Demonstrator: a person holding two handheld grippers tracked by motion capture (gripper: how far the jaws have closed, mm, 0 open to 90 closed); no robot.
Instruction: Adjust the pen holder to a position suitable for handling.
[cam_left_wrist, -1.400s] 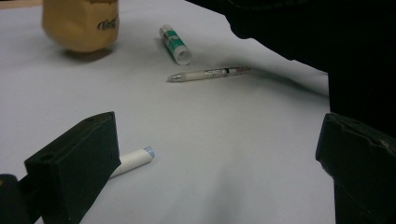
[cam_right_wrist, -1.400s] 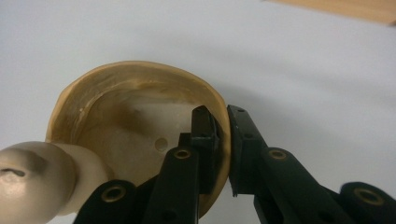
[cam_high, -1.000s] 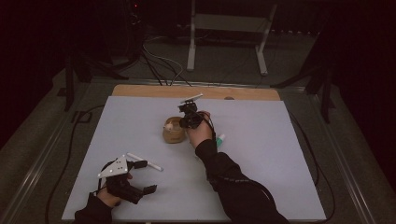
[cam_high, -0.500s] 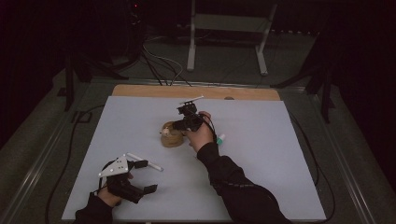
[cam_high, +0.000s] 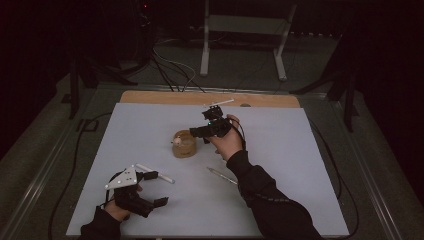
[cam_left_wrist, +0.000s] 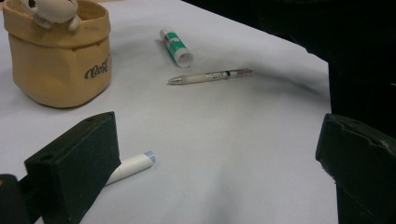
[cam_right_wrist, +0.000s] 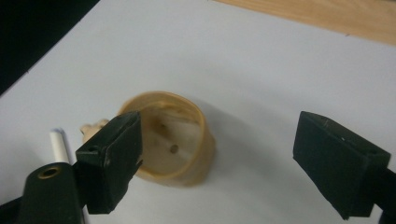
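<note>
Dim floor rings the pale surface, whose right half lies bare up to its edges. Near the middle stands a tan pouch, just beside my right hand-held gripper, jaws spread wide above its open mouth. My left hand-held gripper gapes wide near the front edge. A pen and a glue stick lie apart beyond it.

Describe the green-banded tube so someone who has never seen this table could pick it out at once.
Start at the tan pot near the middle of the white table. In the left gripper view, the tube lies flat just beyond the pen, apart from both. It is the short, stubby white cylinder with a green band; the pen is thin and long, and the marker has no green.
</note>
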